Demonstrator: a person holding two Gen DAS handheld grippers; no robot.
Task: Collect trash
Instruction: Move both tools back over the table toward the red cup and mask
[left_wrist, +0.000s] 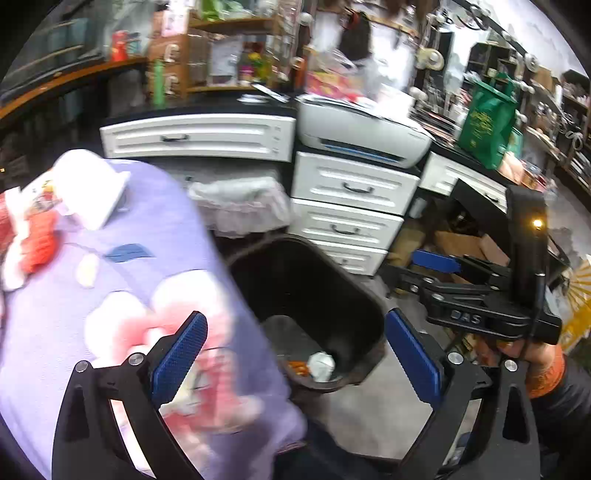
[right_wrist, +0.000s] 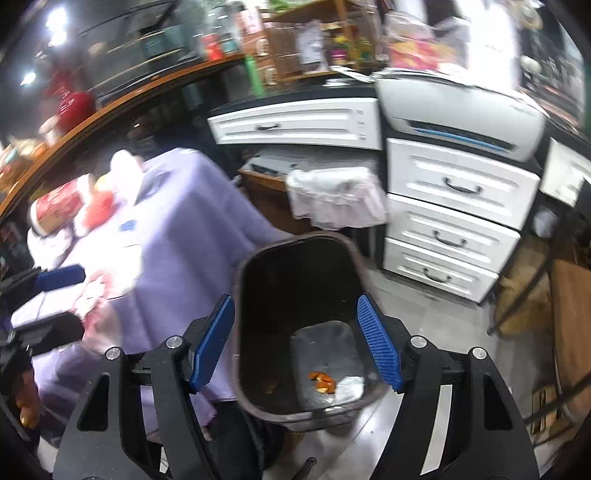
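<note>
A black trash bin (left_wrist: 306, 280) (right_wrist: 295, 280) stands on the floor beside a table with a purple cloth (left_wrist: 147, 221) (right_wrist: 184, 206). At the bin's bottom lie a crumpled white paper (left_wrist: 321, 365) (right_wrist: 351, 386) and orange peel (left_wrist: 297, 367) (right_wrist: 323, 382). My left gripper (left_wrist: 295, 358) hangs open above the bin with nothing between its blue pads. My right gripper (right_wrist: 295, 343) is open over the bin too, also empty. Each gripper shows in the other's view: right gripper (left_wrist: 417, 271), left gripper (right_wrist: 55, 301). On the table lie a white cup (left_wrist: 92, 188), red wrappers (left_wrist: 37, 240) (right_wrist: 98, 208) and a red canister (right_wrist: 55, 210).
White drawers (left_wrist: 351, 192) (right_wrist: 454, 184) and a printer (left_wrist: 362, 136) stand behind the bin. A second bin lined with a white plastic bag (left_wrist: 240, 203) (right_wrist: 332, 199) sits under the counter. Cardboard boxes (left_wrist: 465, 247) lie under the desk at right, and a green bag (left_wrist: 487, 118) stands on top.
</note>
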